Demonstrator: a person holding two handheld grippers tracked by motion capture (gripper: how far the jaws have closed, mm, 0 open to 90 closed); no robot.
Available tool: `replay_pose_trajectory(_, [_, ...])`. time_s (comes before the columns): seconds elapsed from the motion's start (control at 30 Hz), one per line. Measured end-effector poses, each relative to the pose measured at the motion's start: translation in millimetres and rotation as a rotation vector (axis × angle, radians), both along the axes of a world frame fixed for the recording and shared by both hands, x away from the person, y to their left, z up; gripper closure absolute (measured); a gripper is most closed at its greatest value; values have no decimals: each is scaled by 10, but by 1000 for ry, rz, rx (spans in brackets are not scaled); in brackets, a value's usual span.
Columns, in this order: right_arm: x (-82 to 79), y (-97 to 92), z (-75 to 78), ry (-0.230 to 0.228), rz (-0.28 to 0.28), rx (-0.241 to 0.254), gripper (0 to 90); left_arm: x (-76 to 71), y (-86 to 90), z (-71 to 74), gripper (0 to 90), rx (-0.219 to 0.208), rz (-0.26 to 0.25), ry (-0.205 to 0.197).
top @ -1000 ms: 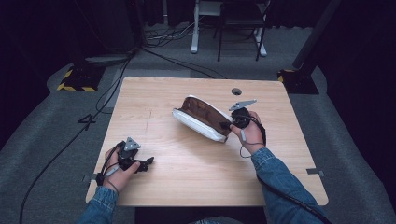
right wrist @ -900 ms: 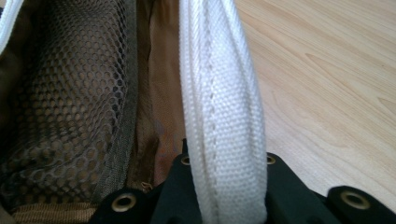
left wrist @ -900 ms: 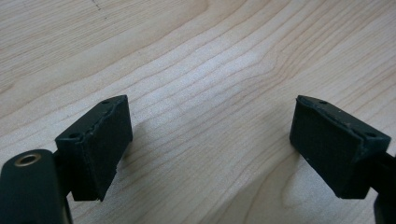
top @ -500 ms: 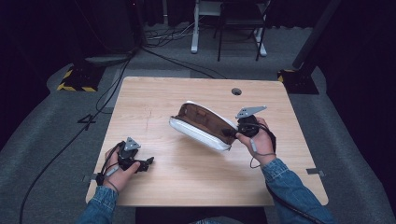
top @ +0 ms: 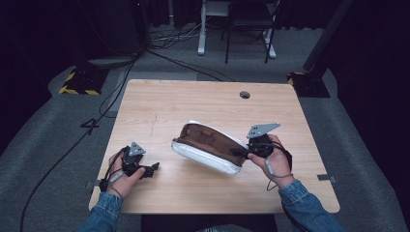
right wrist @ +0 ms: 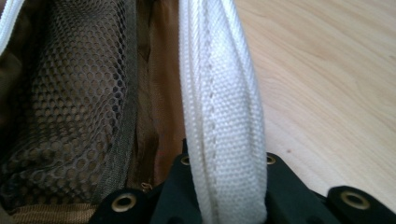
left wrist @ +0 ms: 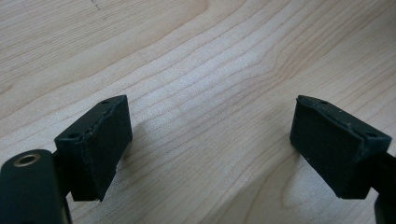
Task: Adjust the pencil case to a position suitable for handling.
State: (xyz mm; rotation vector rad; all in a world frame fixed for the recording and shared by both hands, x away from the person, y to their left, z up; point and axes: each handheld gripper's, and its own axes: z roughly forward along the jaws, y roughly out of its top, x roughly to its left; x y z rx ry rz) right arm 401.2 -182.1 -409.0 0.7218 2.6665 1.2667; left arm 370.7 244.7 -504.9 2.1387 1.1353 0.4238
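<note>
A white pouch (top: 208,149) with a brown lining lies open on the wooden table (top: 159,104), a little right of centre. My right gripper (top: 240,152) is shut on the pouch's right end. In the right gripper view the white zipper edge (right wrist: 224,116) runs up from between the jaws, with brown mesh lining (right wrist: 70,107) to its left. My left gripper (top: 153,168) rests near the table's front left, apart from the pouch. Its jaws stand open over bare wood, the black pads (left wrist: 95,142) wide apart with nothing between them.
A round cable hole (top: 244,94) sits in the table near the far edge. Beyond the table are cables on the grey floor (top: 159,38) and the legs of a white stand (top: 203,29). Black-and-yellow tape marks a floor plate (top: 77,83) at the left.
My right gripper has pulled the pouch toward the near edge and to the right, turning it slightly. The left gripper has stayed where it was.
</note>
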Motion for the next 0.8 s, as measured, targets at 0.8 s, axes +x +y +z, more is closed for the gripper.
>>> replay_pose_trajectory(0.8, [-398, 7, -327, 30, 89, -35, 875, 1, 1, 1, 130, 0, -2, 1])
